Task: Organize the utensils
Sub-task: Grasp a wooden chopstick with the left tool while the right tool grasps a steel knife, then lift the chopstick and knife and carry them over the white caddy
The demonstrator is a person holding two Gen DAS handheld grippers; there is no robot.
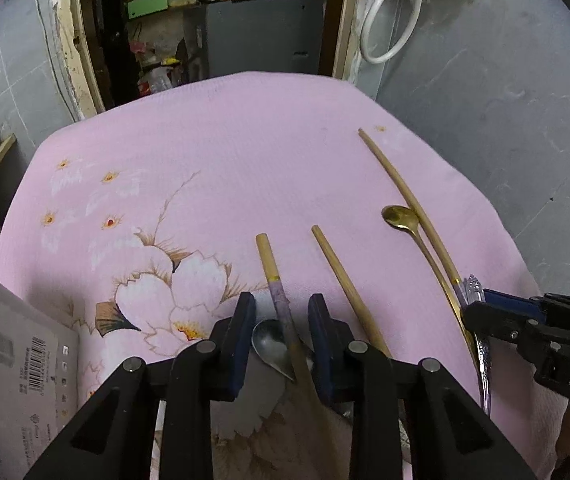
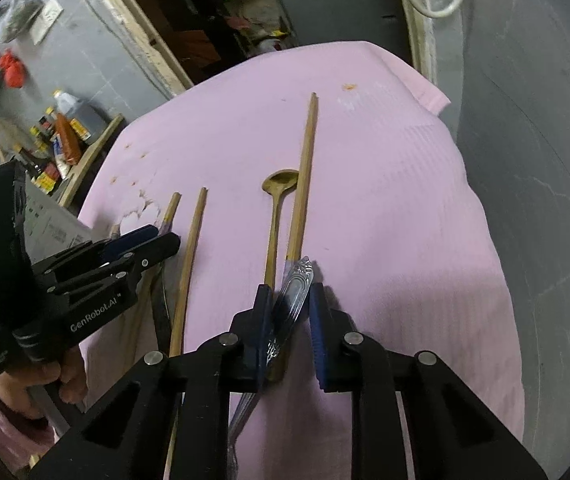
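On the pink flowered cloth (image 1: 245, 152) lie several utensils. My left gripper (image 1: 283, 316) stands open low over the cloth. A purple-banded chopstick (image 1: 275, 276) and a silver spoon bowl (image 1: 271, 344) lie between its pads, with a gap beside the chopstick. To its right lie a plain chopstick (image 1: 341, 276), a gold spoon (image 1: 399, 216) and a long chopstick (image 1: 401, 188). My right gripper (image 2: 289, 308) is shut on the ornate handle of a silver utensil (image 2: 297, 284), which slants across the jaws. The gold spoon (image 2: 279, 184) and the long chopstick (image 2: 305, 176) lie just ahead of it.
A printed cardboard box (image 1: 13, 360) sits at the cloth's left edge. A grey wall with a white hose (image 1: 389, 20) rises behind, beside a doorway onto cluttered shelves. Bottles (image 2: 65, 132) stand on a wooden ledge at left. A hand (image 2: 45, 376) holds the left gripper.
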